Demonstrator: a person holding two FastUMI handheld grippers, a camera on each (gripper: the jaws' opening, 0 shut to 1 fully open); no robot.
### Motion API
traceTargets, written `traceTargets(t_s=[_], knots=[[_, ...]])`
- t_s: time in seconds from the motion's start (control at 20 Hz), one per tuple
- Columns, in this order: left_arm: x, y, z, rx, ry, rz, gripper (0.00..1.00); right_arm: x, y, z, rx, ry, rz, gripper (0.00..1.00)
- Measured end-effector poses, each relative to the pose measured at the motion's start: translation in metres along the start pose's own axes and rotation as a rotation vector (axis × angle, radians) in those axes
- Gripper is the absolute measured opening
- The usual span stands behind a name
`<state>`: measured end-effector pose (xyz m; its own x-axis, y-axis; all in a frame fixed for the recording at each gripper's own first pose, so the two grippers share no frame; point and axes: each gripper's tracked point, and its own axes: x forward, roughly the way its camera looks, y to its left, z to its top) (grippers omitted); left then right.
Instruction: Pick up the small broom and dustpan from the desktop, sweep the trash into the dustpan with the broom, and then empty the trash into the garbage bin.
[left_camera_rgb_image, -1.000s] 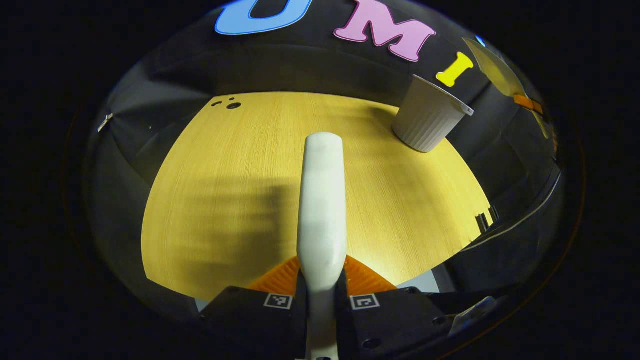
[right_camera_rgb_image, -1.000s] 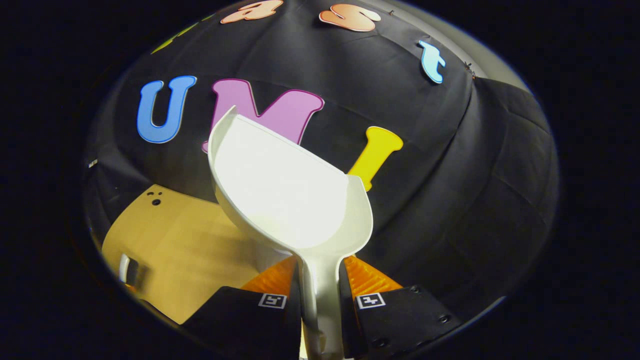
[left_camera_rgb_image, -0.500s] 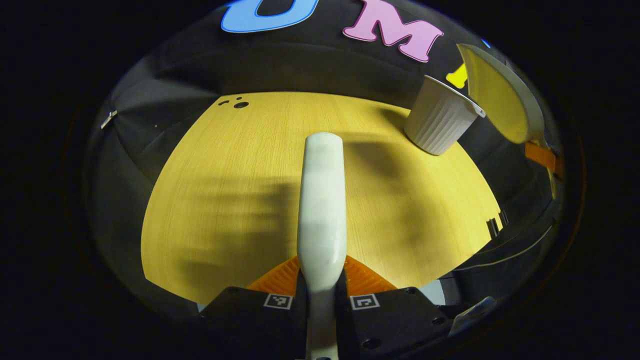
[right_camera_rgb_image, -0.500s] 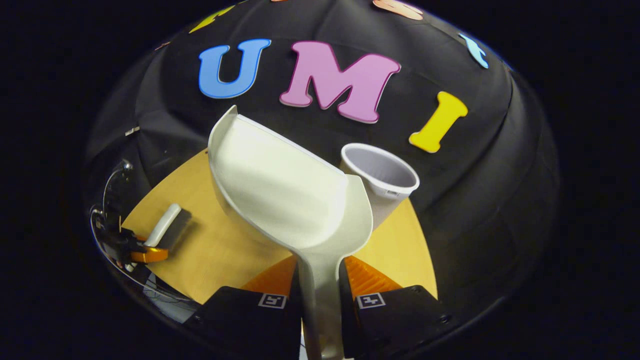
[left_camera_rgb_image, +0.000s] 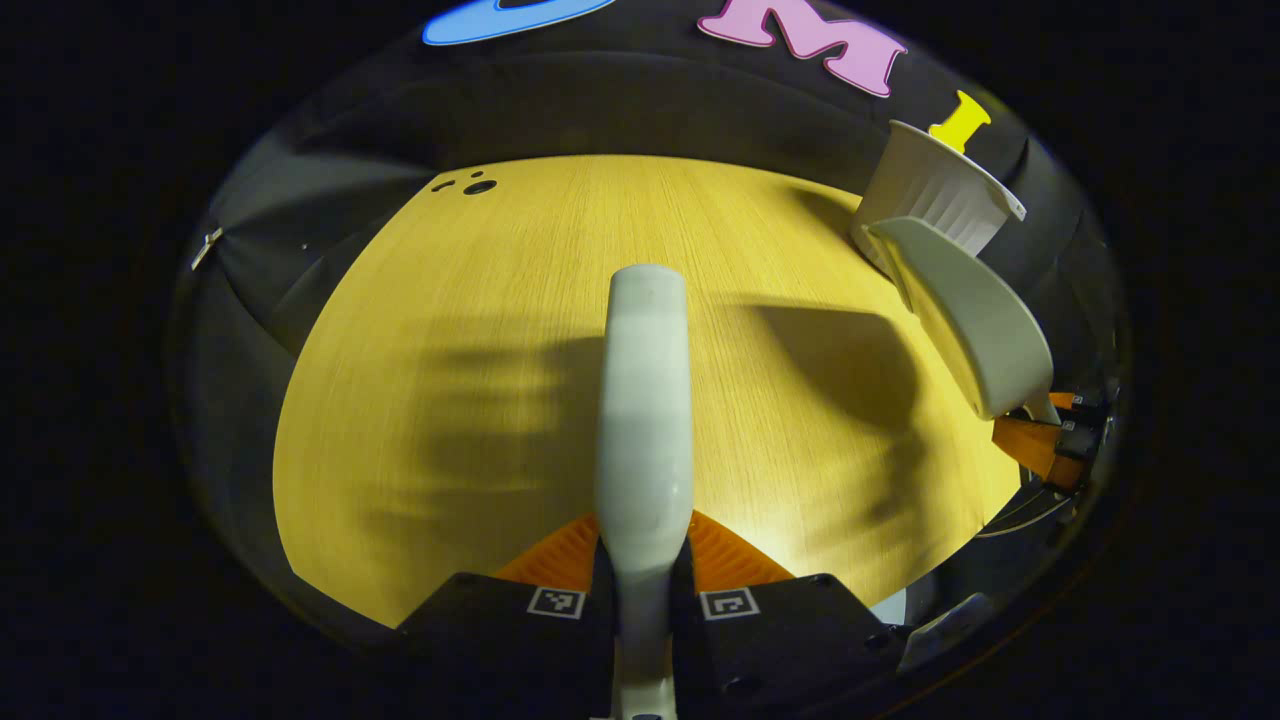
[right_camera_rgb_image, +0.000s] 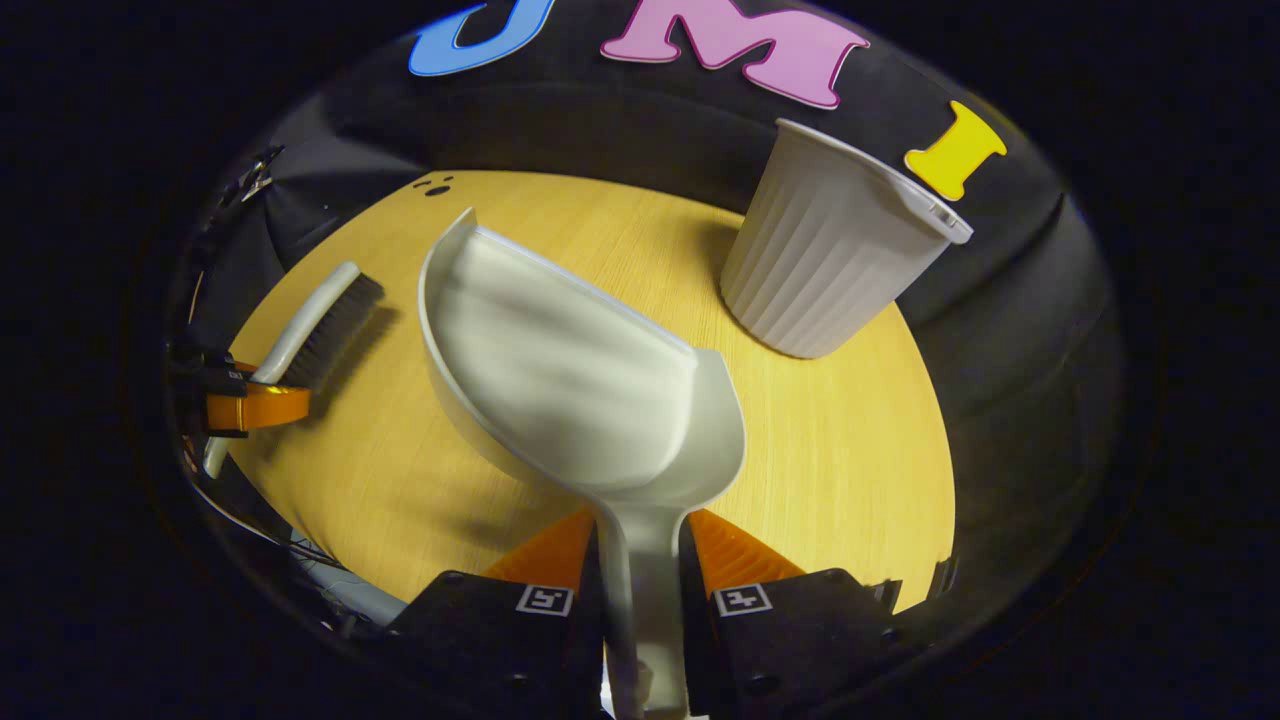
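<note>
Dustpan (right_camera_rgb_image: 570, 390) clamped by right gripper (right_camera_rgb_image: 642, 585), mouth pointed forward toward bin (right_camera_rgb_image: 830, 250). Broom (left_camera_rgb_image: 643, 400) clamped by left gripper (left_camera_rgb_image: 642, 585), long axis forward over table (left_camera_rgb_image: 480, 330).

Light wood desktop (left_camera_rgb_image: 480, 330) w/ shadows, black cloth wall (right_camera_rgb_image: 1000, 330)

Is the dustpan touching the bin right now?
Apart. In the right gripper view bare tabletop shows between the dustpan and the bin.
</note>
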<state>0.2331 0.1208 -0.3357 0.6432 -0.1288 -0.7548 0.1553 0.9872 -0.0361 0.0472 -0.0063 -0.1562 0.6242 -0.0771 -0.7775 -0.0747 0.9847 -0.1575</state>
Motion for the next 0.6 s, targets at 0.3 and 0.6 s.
traceTargets(t_s=[0.3, 0.6], knots=[[0.026, -0.006, 0.011, 0.027, 0.038, 0.034, 0.28, 0.011, 0.009, 0.01, -0.067, 0.04, -0.024, 0.36], [0.038, -0.009, 0.004, 0.02, 0.089, 0.069, 0.3, 0.025, 0.038, -0.016, -0.001, 0.134, 0.092, 0.38]])
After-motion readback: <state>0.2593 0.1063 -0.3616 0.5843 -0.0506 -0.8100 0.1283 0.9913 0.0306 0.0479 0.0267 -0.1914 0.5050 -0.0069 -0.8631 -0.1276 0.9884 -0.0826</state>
